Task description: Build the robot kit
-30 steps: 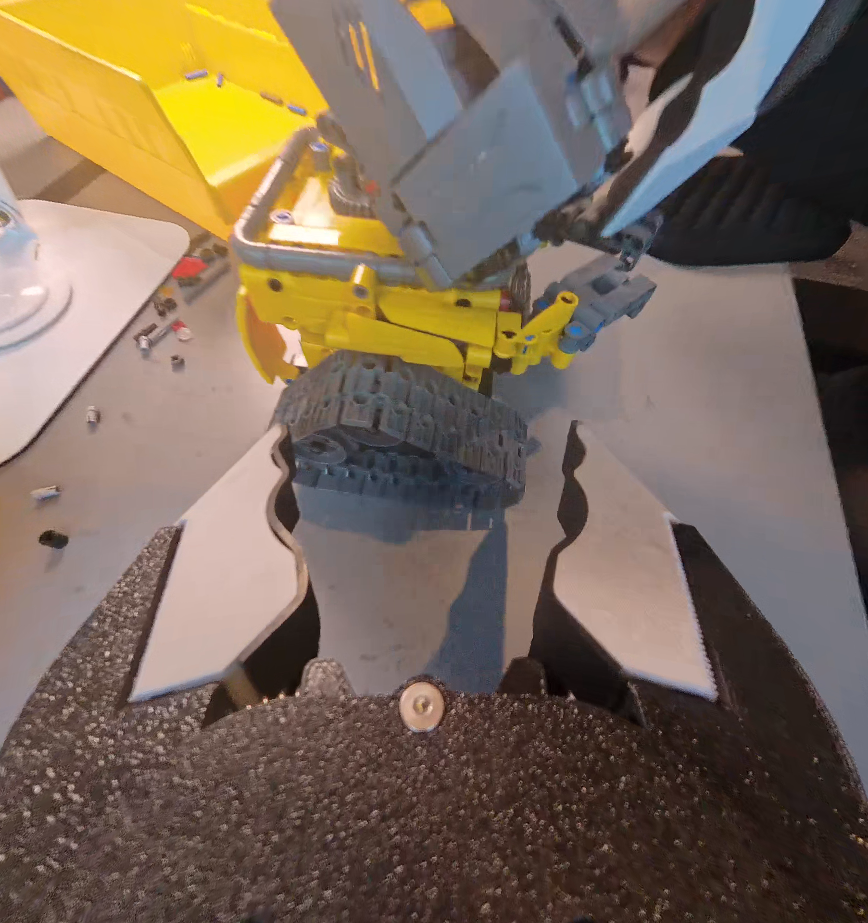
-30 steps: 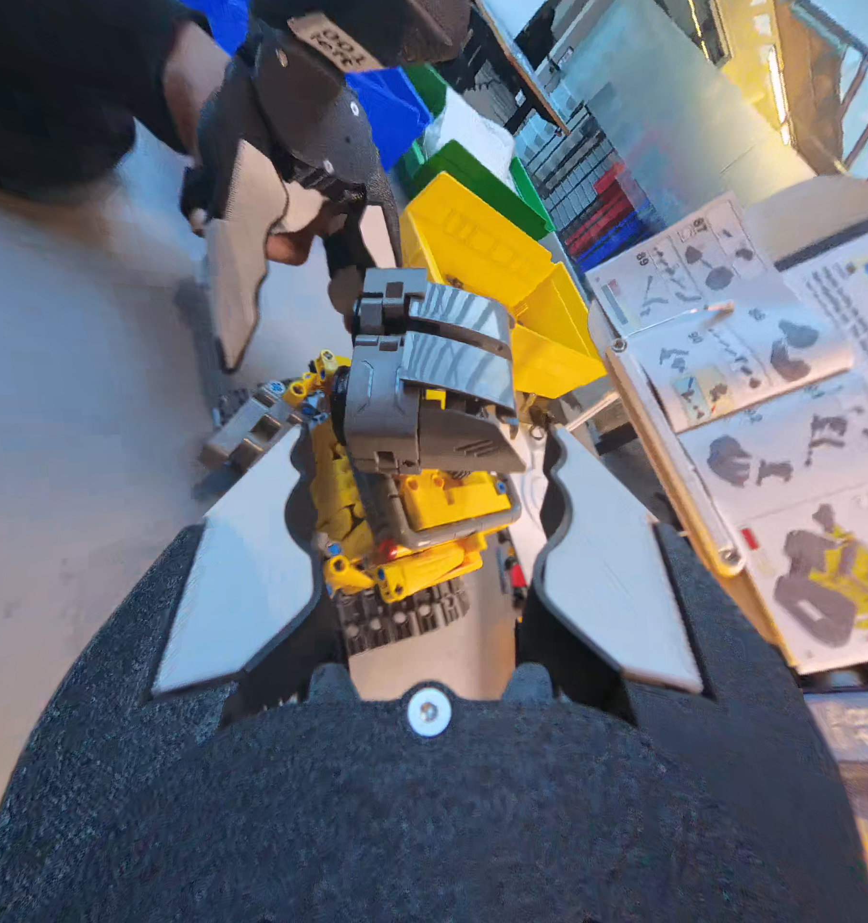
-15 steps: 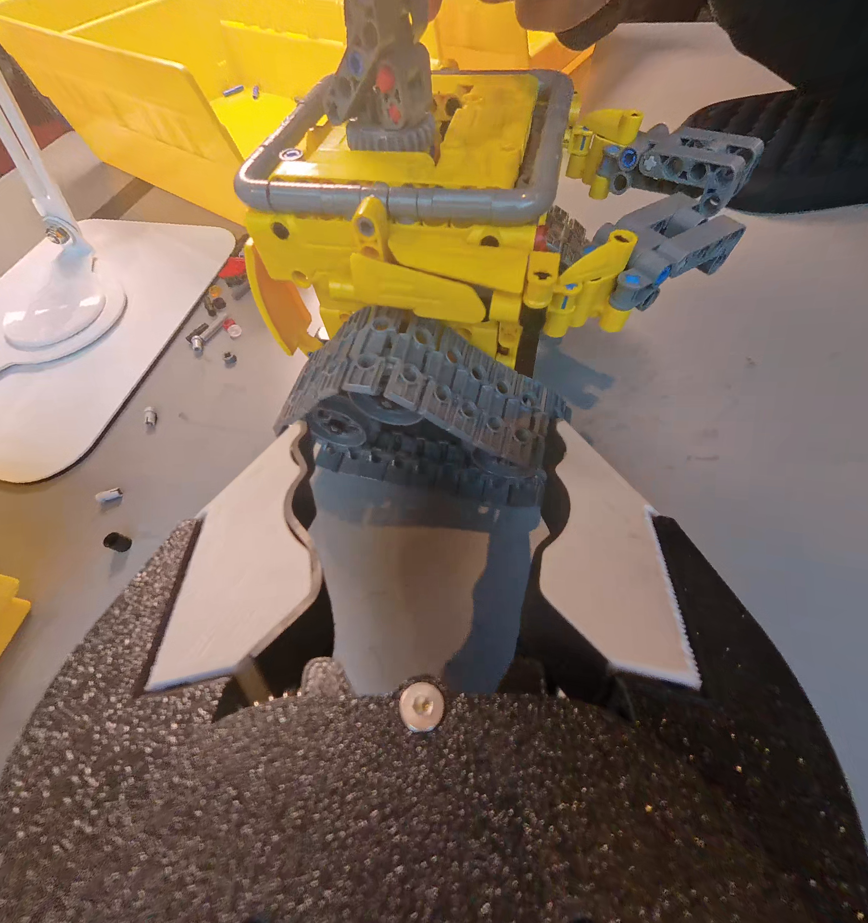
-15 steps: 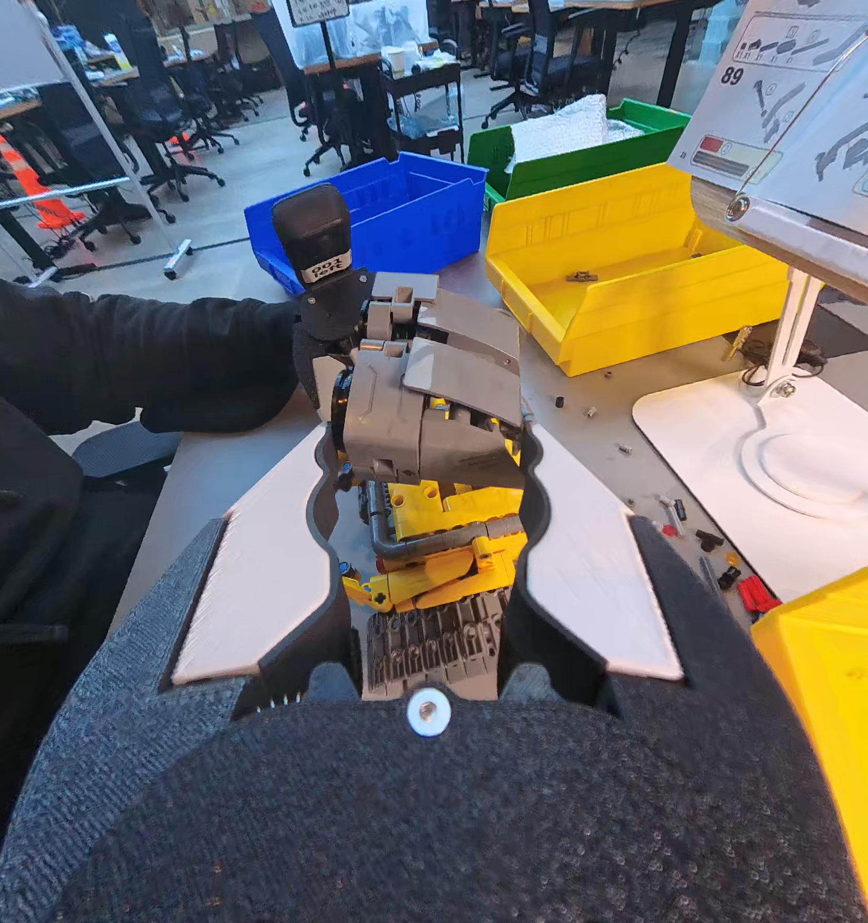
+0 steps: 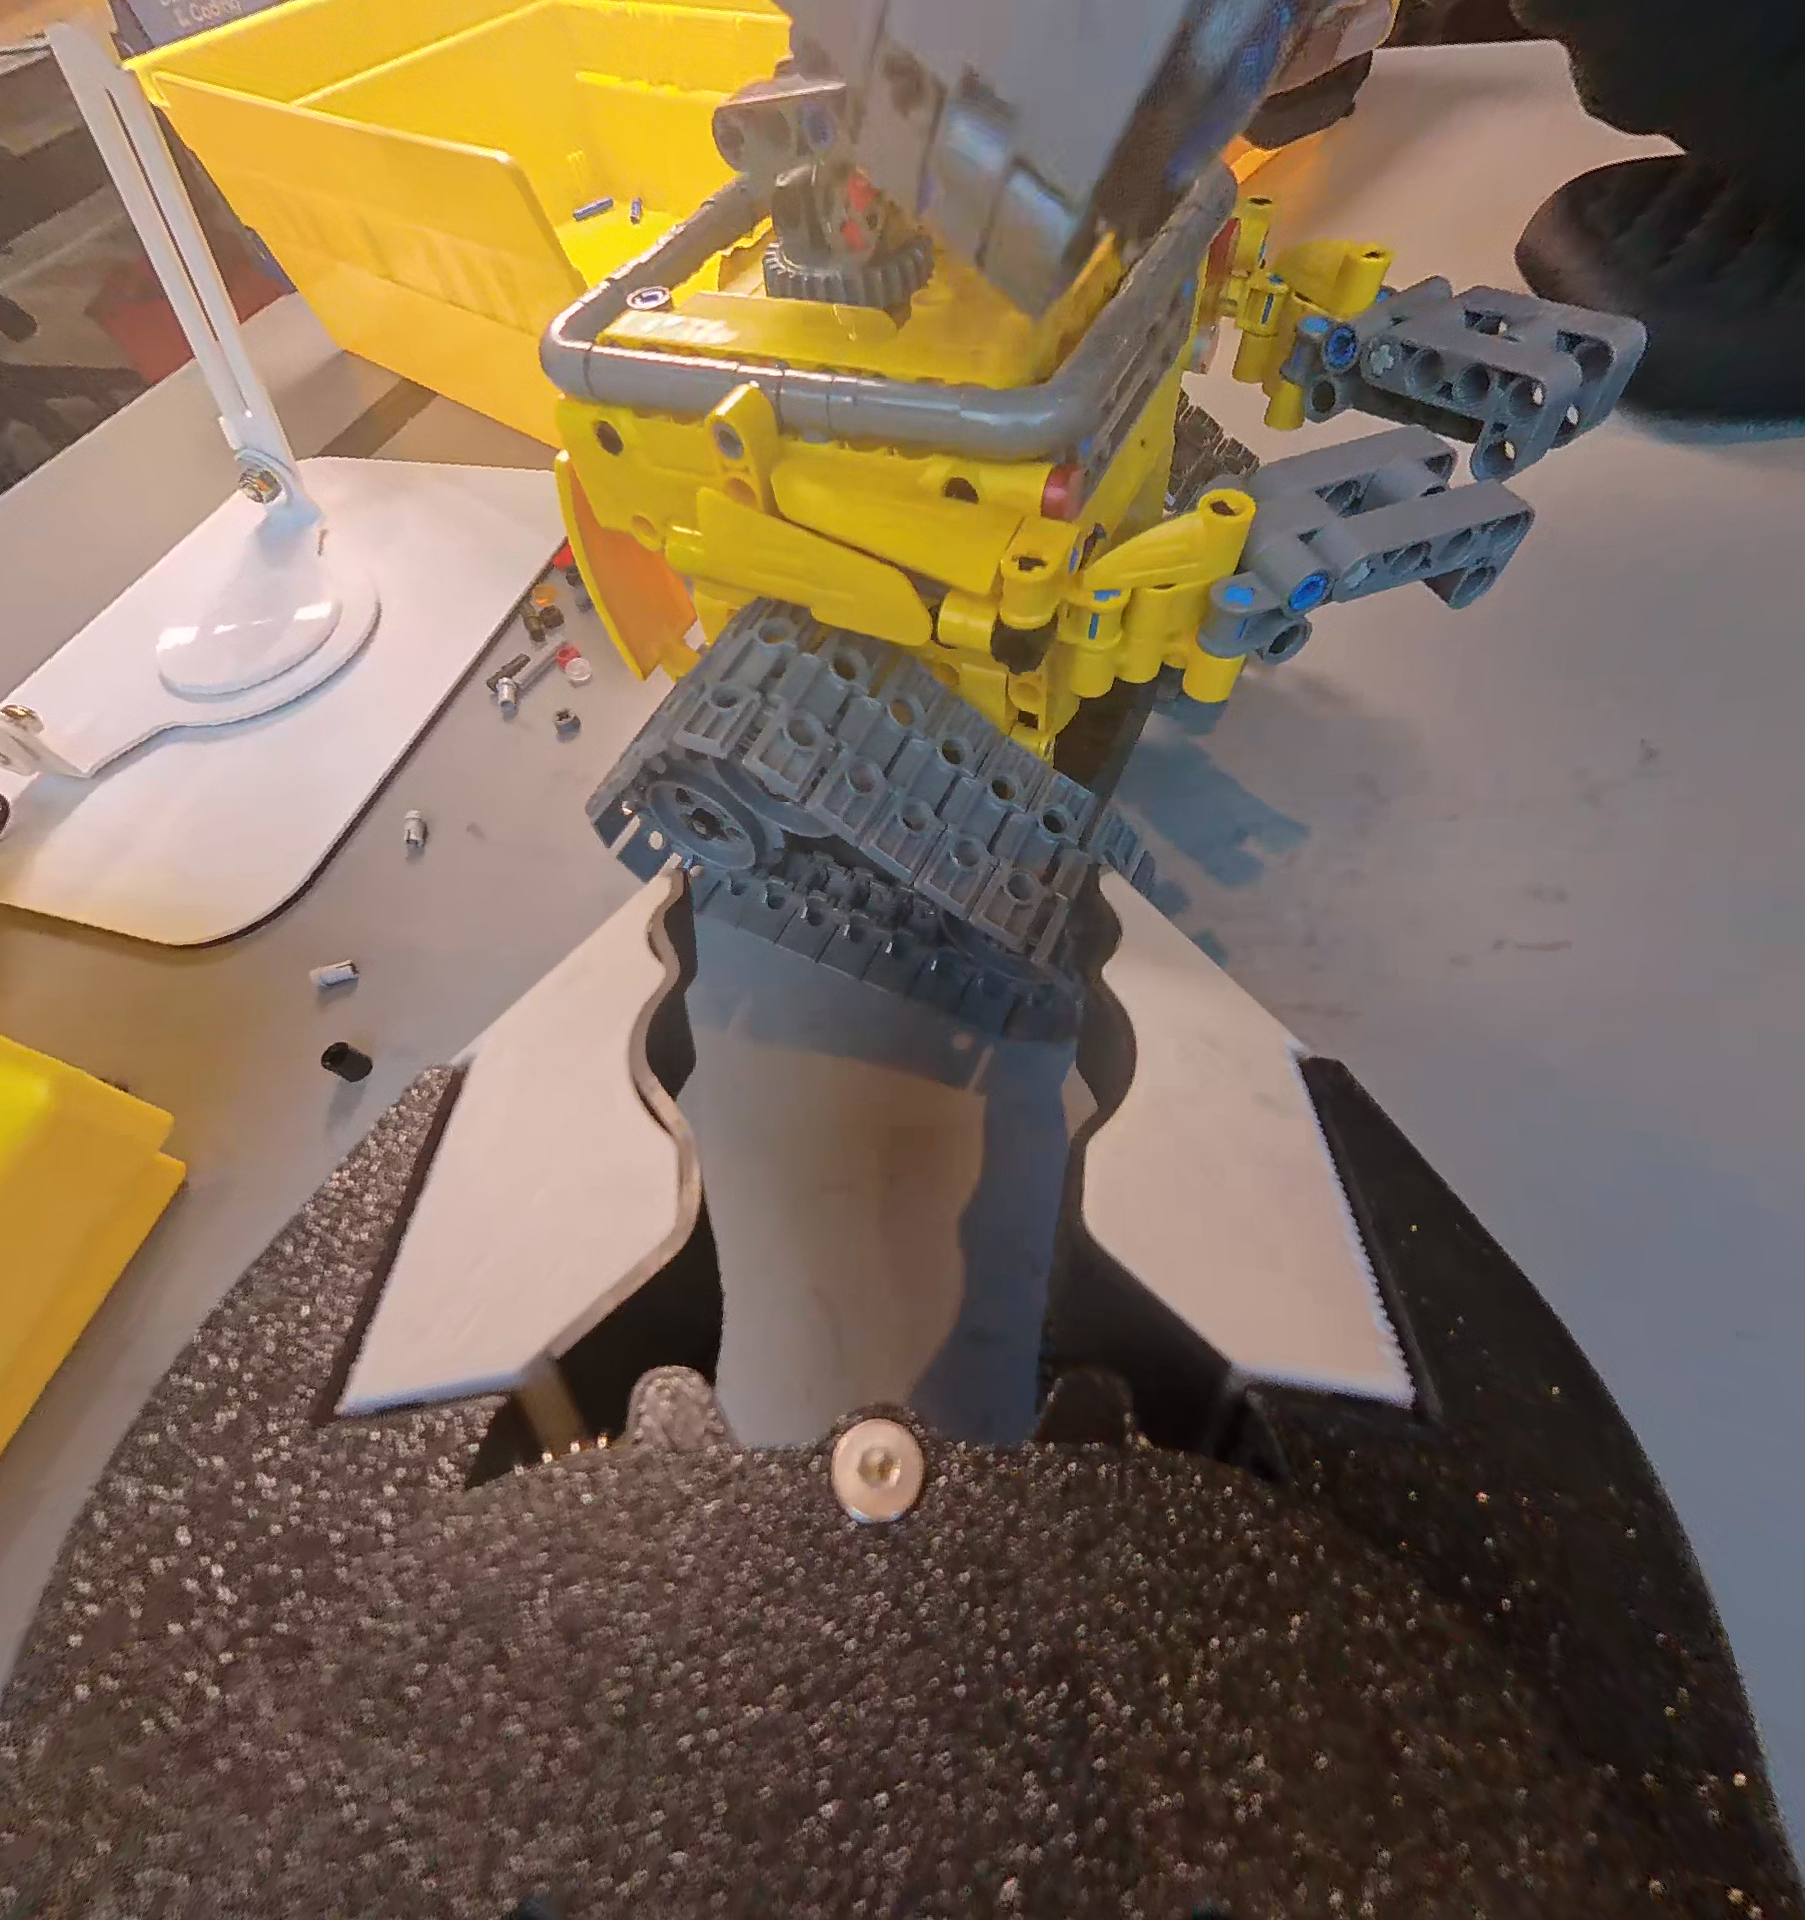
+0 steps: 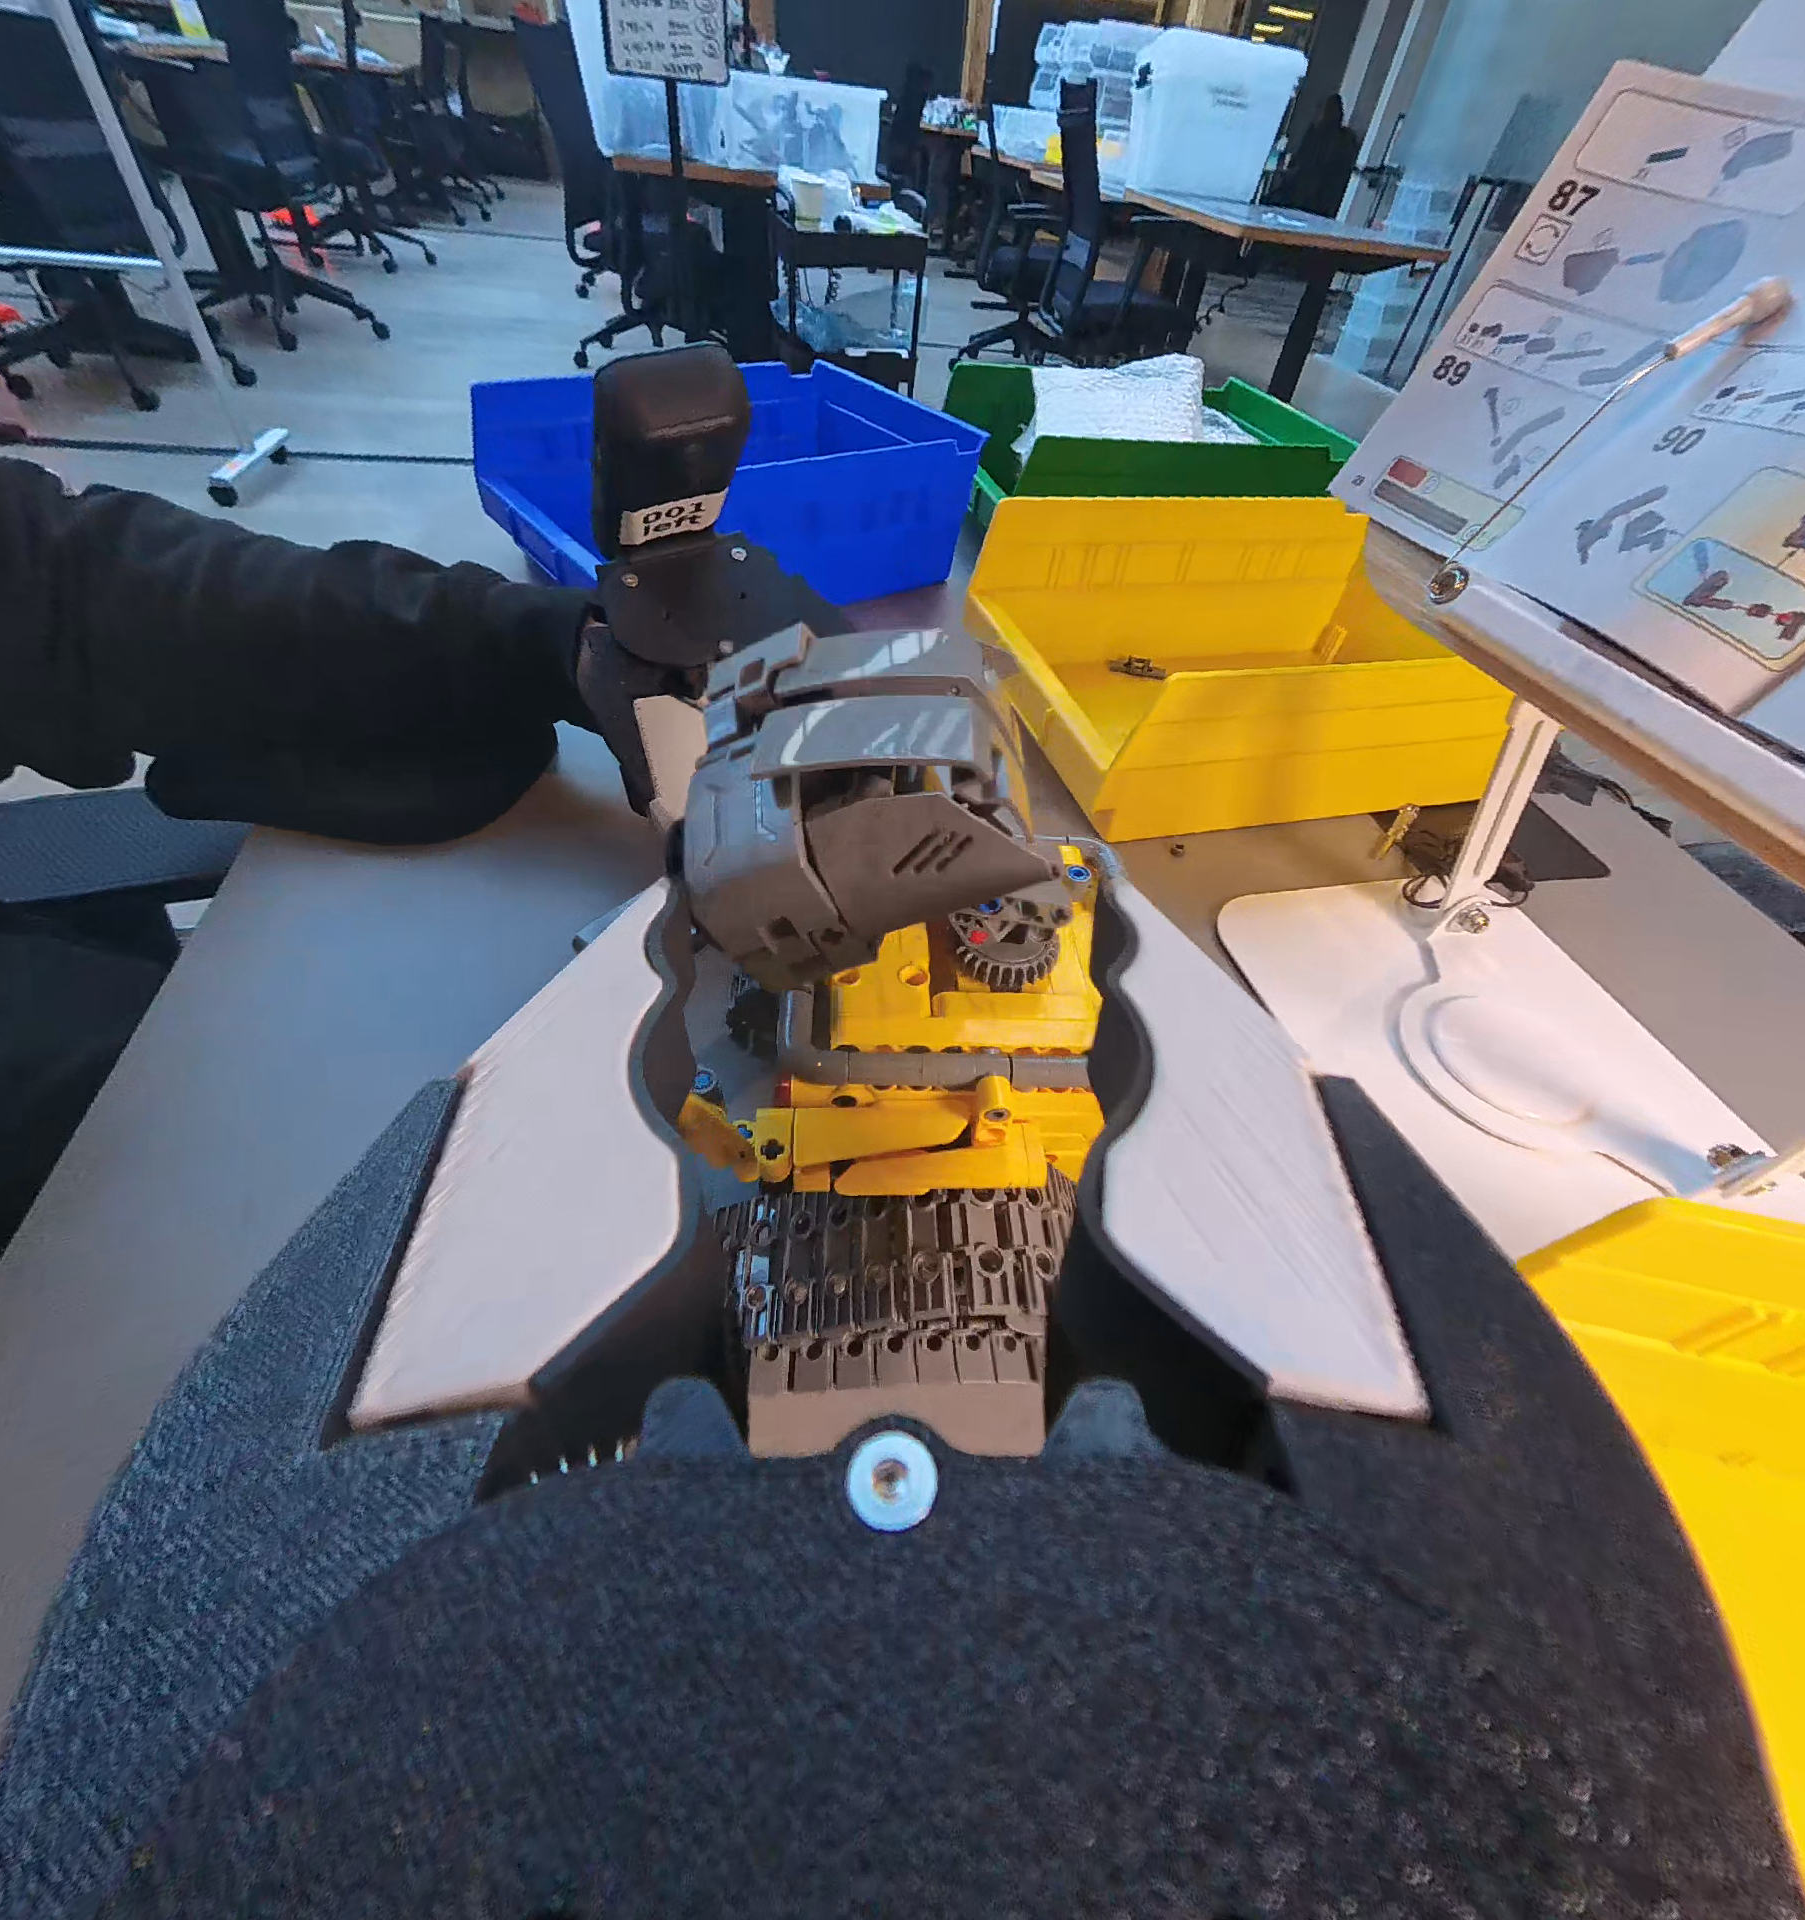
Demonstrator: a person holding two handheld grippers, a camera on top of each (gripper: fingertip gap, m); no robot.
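One grey table [image 5: 1500, 935] carries everything; its widest bare stretch lies to the right of the model in the left wrist view, and its near left edge shows in the right wrist view, with a person's black sleeve [image 6: 254, 644] lying across it. Five bins are in sight: three yellow ones, one behind the model [image 6: 1230, 665], one at the right edge of the right wrist view [image 6: 1729, 1455], one at the left edge of the left wrist view [image 5: 36, 1195]; then one blue bin [image 6: 836, 468] and one green bin [image 6: 1168, 457] at the far edge. One white stand base [image 5: 181, 748] sits left of the model and holds one open instruction booklet [image 6: 1656, 343] on its tilted rest.

One yellow brick-built tracked vehicle [image 5: 877, 520] stands in the middle, with one grey track [image 5: 877, 831] facing the left gripper [image 5: 887, 914], whose tongs are pinching the track's near end. Two grey beam arms [image 5: 1449, 436] stick out to the vehicle's right over free table. The right gripper [image 6: 887, 914] has its tongs closed on one grey cab piece [image 6: 836, 831], held tilted above the vehicle's deck just beside one dark gear [image 6: 1007, 951].

About eight loose small parts [image 5: 534, 665] lie scattered between the stand base and the vehicle, narrowing the room on that side.
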